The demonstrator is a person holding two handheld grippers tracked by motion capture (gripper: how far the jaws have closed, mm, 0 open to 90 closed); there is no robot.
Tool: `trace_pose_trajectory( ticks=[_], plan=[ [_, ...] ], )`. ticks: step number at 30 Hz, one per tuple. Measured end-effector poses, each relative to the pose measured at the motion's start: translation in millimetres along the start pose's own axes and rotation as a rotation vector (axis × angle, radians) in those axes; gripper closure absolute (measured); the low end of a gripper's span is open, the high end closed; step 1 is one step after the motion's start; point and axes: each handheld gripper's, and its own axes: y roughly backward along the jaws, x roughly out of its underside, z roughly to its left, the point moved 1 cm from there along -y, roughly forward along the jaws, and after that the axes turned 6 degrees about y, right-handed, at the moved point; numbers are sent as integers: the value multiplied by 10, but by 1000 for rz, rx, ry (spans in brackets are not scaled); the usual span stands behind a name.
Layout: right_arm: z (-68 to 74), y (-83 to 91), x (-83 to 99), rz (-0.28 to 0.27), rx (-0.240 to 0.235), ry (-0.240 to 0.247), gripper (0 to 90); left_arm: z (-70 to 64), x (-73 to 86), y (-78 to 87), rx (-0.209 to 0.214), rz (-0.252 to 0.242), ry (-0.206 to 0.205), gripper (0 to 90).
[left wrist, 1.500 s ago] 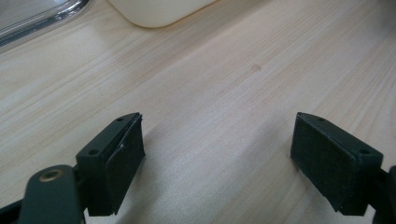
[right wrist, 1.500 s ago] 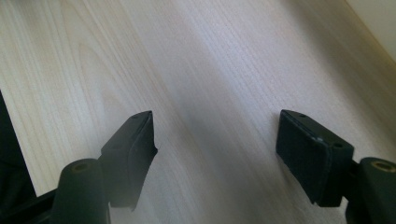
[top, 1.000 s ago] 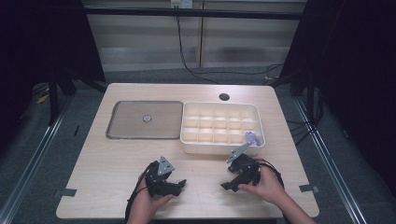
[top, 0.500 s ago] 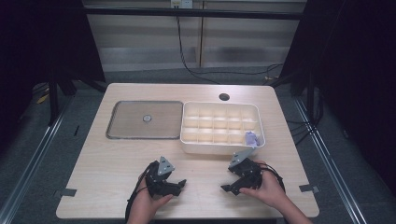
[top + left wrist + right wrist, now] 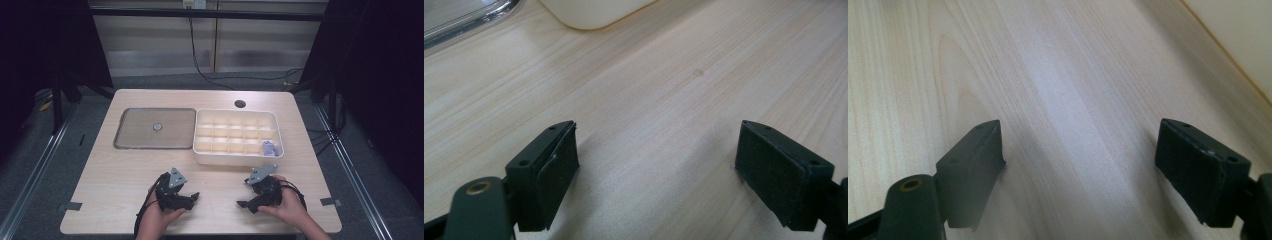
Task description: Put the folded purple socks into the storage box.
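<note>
My left gripper [image 5: 191, 199] rests low over the wooden table [image 5: 110, 175] near its front edge, held in a hand, jaws pointing right. It is open, and between its jaws [image 5: 656, 170] there is bare wood. My right gripper [image 5: 243, 194] sits to the right of it, jaws pointing left, just in front of the white compartment box [image 5: 235, 159]. It is open too, with nothing between its jaws [image 5: 1078, 170]. A small purple item [image 5: 269, 148] lies in the box's front right compartment.
A flat metal tray [image 5: 135, 140] lies left of the box with a small round object [image 5: 157, 127] on it. A cable hole [image 5: 240, 104] sits near the table's far edge. The box's corner [image 5: 589, 15] and the tray's rim [image 5: 469, 22] lie ahead of the left gripper.
My right gripper has drawn back a little from the box toward the front edge. The left gripper has stayed put.
</note>
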Motion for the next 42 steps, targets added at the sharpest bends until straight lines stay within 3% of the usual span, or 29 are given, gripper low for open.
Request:
trace_pose_trajectory(
  ticks=[16,42],
  plan=[
    [24,-7,117,-106,22,-12,186,0,0,0,0,-1,0,169],
    [42,-13,168,-151,35,-24,185,0,1,-1,1,-2,0,169]
  ],
)
